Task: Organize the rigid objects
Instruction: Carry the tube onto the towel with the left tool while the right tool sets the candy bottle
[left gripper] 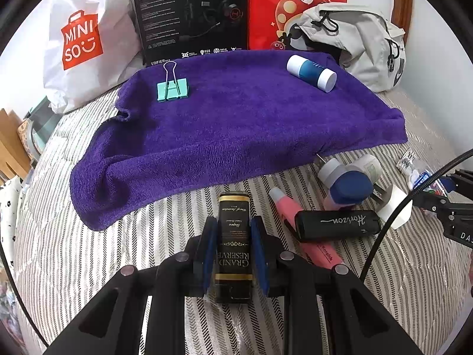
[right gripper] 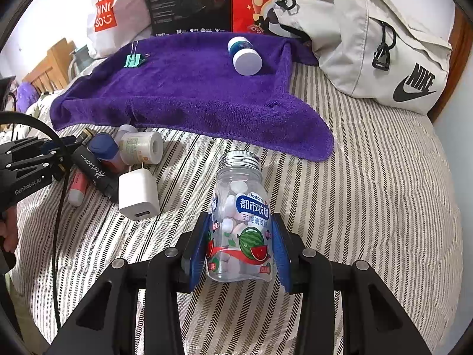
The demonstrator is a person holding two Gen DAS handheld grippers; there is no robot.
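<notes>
1. Left gripper (left gripper: 233, 245) clamps the black-and-gold rectangular tin (left gripper: 233, 242) low over the striped bedding (left gripper: 147, 266).
2. Right gripper (right gripper: 241, 245) pinches the clear plastic mint jar (right gripper: 241, 222).
3. Judged step: transport; next, both need setting on the purple towel (left gripper: 236, 124).

Striped bed (right gripper: 369, 177), purple towel (right gripper: 192, 94), white charger (right gripper: 137, 196), black case (left gripper: 337, 224), grey bag (right gripper: 369, 44)

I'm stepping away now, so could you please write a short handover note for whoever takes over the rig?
Left hand-held gripper: shut on the black-and-gold rectangular tin.
Right hand-held gripper: closed around the clear plastic mint jar.
Done: mint-green binder clip and blue-and-white cylinder lie on the purple towel.
Left: place both held items; white charger, black case, pink tube and small bottles wait on the striped bedding.
</notes>
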